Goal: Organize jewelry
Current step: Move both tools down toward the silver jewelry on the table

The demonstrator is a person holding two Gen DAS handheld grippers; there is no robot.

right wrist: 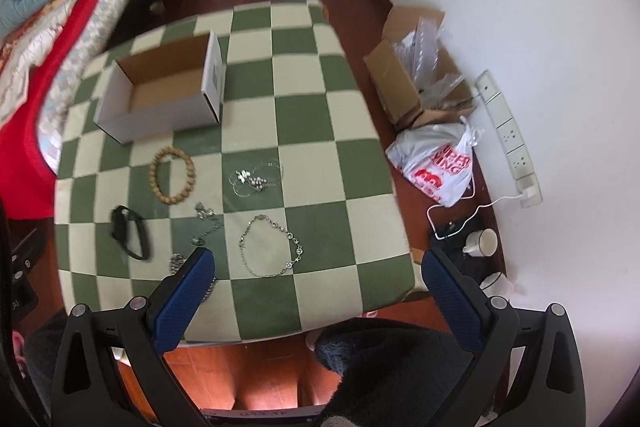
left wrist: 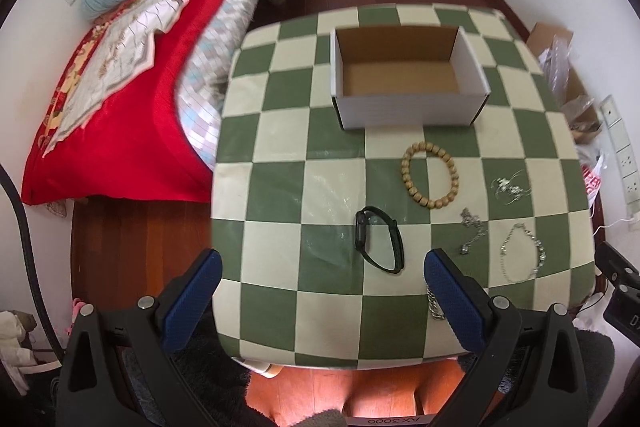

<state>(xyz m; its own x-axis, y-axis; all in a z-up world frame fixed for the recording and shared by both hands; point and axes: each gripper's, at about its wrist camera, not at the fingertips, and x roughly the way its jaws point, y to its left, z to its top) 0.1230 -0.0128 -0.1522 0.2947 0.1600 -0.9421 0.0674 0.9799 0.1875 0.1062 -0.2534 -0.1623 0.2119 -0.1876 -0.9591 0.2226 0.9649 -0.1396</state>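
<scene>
Black watch band [left wrist: 380, 245] lies flat, long axis near-to-far; left gripper [left wrist: 322, 269], right gripper [right wrist: 318, 269] spread wide, empty.

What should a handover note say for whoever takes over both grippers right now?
Left gripper: open, empty, above the table's near edge by the black band.
Right gripper: open, empty, near the silver link bracelet.
Cardboard box: at the far side of the checkered table, nothing visible inside.
On the table: wooden bead bracelet, silver tangle, pendant chain, chunky chain partly hidden by a finger.
Done: nothing boxed. Left: all pieces, presumably into the box.
</scene>
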